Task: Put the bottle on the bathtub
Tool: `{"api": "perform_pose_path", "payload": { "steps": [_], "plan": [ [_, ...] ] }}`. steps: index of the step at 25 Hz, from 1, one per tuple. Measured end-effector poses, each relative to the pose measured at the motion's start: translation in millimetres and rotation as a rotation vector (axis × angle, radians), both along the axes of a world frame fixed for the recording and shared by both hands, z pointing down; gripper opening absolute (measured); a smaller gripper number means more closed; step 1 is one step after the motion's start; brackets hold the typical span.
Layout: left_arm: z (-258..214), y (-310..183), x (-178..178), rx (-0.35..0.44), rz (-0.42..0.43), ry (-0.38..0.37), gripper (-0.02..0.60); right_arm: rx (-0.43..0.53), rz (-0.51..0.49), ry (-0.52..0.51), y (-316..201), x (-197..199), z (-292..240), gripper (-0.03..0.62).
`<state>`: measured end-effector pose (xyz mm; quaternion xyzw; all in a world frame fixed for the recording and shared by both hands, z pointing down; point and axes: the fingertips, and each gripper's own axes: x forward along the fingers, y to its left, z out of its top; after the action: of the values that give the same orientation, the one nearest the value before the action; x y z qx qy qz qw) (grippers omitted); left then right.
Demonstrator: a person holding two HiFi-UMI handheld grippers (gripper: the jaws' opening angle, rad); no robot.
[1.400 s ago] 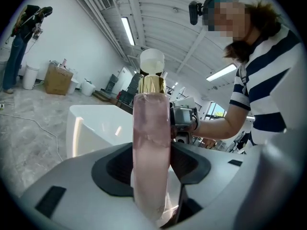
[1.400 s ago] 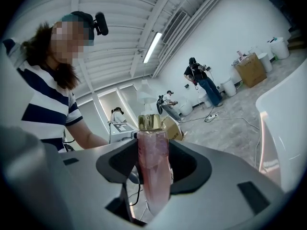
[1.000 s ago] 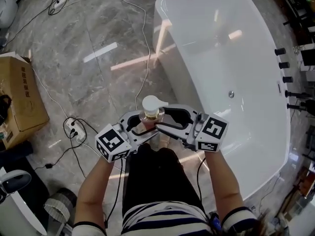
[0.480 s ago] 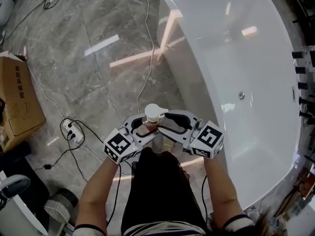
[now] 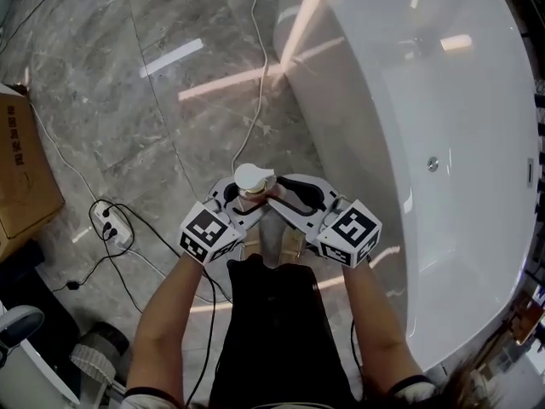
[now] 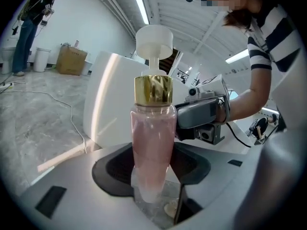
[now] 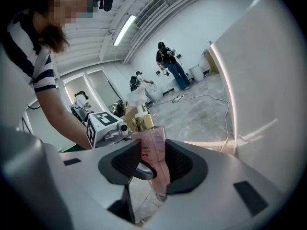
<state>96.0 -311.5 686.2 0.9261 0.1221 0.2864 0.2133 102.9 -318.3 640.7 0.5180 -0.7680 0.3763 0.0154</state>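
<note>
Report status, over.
Left gripper clamps the bottle; right gripper's jaws just closing round it. Bottle over floor, beside bathtub, not on it. Nothing between.

Reads as a staged test hall rather than a home bathroom. Freestanding white bathtub (image 5: 460, 100) on grey marble-look floor (image 5: 128, 118), power strip (image 5: 106, 224) and cardboard box (image 5: 21, 177) alongside. High white ceiling (image 6: 115, 4) with strip lights (image 6: 142, 9); other people (image 7: 170, 66) far off across open floor.

top (image 6: 268, 42): black-and-white stripes, short sleeves | lower garment (image 5: 281, 331): black | left gripper (image 5: 241, 204), right gripper (image 5: 285, 201): pale grey shells, black pads, cubes with black-and-white square markers (right jaws just closing, bottle (image 5: 252, 180) between them) | cable (image 6: 240, 132): black, right of centre in left gripper view
</note>
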Motion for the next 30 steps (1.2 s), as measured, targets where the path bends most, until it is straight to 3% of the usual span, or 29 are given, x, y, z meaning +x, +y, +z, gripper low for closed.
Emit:
{"api": "perform_pose_path", "payload": {
  "steps": [7,18,30],
  "plan": [
    [54,-14,12,0.033,0.0,-0.026,0.23,-0.032,0.069,-0.053,-10,14,54,0.156],
    [138,-28,28,0.142,0.02,-0.064,0.229,-0.065,0.165,0.017,-17,25,139,0.117],
    [206,-21,35,0.182,-0.01,-0.105,0.227,-0.125,0.226,0.061,-6,27,207,0.064]
  ]
}}
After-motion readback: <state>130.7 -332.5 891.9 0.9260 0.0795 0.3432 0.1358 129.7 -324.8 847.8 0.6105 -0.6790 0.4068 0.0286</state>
